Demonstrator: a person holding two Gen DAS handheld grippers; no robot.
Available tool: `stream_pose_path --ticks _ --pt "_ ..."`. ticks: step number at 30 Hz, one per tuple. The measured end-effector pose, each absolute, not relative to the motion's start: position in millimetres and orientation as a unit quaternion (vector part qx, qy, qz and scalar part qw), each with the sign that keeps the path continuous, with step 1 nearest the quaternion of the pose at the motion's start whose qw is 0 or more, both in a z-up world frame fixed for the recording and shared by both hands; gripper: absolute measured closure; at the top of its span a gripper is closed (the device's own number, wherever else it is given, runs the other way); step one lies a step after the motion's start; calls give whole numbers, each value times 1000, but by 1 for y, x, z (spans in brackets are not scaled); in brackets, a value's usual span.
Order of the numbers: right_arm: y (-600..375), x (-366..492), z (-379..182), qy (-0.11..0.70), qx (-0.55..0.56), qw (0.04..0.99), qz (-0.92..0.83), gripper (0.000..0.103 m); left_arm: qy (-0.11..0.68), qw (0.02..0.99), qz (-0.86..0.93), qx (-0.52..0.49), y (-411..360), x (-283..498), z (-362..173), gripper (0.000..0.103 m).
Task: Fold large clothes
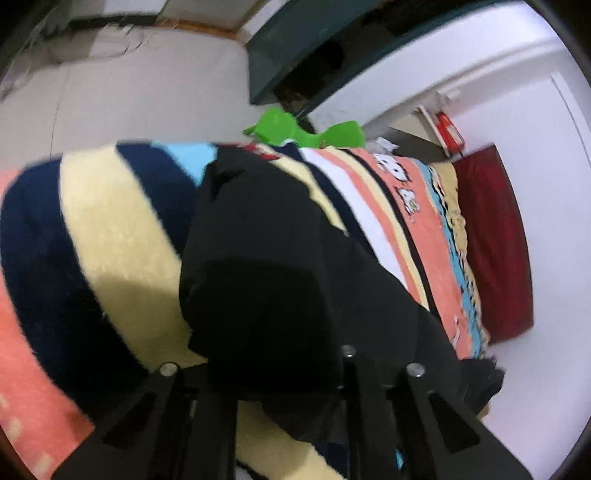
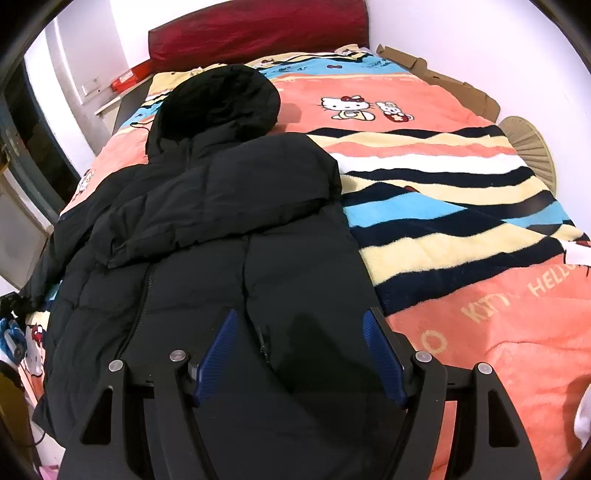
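Now folding the jacket (image 2: 221,229) on the bed (image 2: 480,295): black, puffy, hooded, spread lengthwise along the bed's left half, hood (image 2: 218,99) up toward the red headboard (image 2: 258,33), one sleeve (image 2: 221,199) already laid across the chest. Right gripper (image 2: 299,354) hanging over the hem end of the jacket, blue pads (image 2: 380,350) spread wide with nothing pinched between them. Left gripper (image 1: 280,369) buried in black cloth at the jacket's side edge, fingers lost against the fabric; drawn nearly closed, probably nipping a fold of jacket, though pad contact can't be confirmed in that blurred view. Best done by taking a deep bite through both layers of padding, not just the slippery shell. Lift enough to clear the bulk, carry across toward the zip line, lay down flat, press out trapped air. Worth keeping the right one low on the hem as an anchor against sliding on the fleece blanket (image 2: 443,206).
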State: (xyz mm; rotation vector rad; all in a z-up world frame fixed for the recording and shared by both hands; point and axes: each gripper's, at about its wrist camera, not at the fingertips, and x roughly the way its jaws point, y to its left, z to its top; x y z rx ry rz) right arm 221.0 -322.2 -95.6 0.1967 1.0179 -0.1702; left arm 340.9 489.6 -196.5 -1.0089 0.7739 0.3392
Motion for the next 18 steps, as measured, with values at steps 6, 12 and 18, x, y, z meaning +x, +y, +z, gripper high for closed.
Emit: stream_pose_path --ticks 6,12,18 --pt "-323 212 -92 473 106 872 -70 33 356 817 147 -429 475 333 -156 92" --pt "-325 198 -82 456 111 881 -57 33 337 854 130 -374 446 318 -98 93" --pt "-328 176 -64 431 97 896 -42 33 319 879 110 -337 409 298 -50 93"
